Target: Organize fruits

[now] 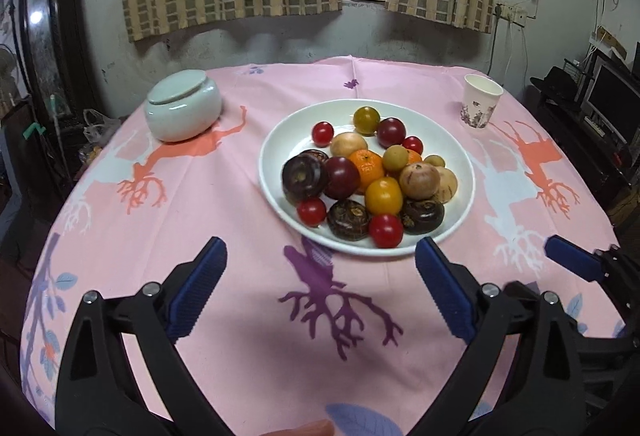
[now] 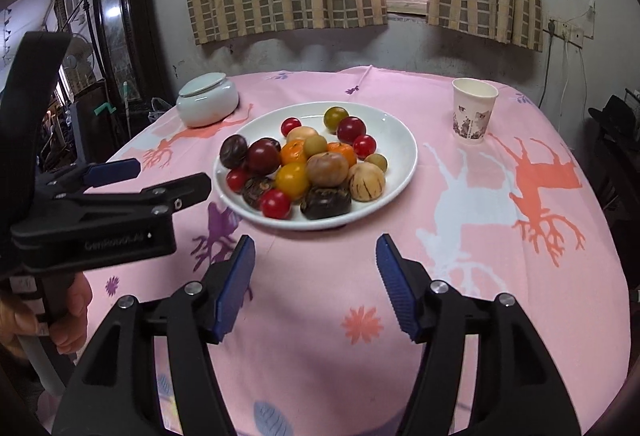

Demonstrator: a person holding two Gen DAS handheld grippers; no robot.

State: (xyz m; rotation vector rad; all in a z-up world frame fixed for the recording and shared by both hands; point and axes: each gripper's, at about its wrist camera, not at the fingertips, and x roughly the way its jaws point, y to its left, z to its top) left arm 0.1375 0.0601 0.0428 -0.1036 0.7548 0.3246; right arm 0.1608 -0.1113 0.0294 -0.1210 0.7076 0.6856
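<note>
Three containers sit on the pink tablecloth (image 1: 248, 316) in front of me, and only one of them shows what it carries. That one is the white plate (image 1: 280, 139), a shallow dish near the middle of the table, heaped with the fruits (image 1: 368, 175). Small red cherry tomatoes (image 1: 322, 133) lie round the pile, dark purple-brown fruits sit at its near and left side, orange mandarins (image 1: 366, 164) are in the centre, a yellow tomato (image 1: 383, 195) rests just in front of them, and pale tan fruits lie to the right. An olive-green one (image 1: 366, 119) is at the far rim. Everything touches its neighbours; nothing lies outside the plate.

Far left of the plate stands a pale ceramic jar (image 1: 182, 111) with its lid (image 1: 176, 85) on, sitting a little askew, so I cannot tell what is inside. Far right, well apart from the plate, a paper cup (image 1: 481, 100) stands upright; from my angle its interior looks white, and I cannot see its bottom.

My left tongs (image 1: 320, 292) are spread wide over bare cloth just short of the plate's near rim, with nothing between the blue pads. My right tongs (image 2: 316, 284) are also parted, less widely, and likewise empty, short of the plate. My left hand (image 2: 68, 312) grips its handle at the edge of the right view.
</note>
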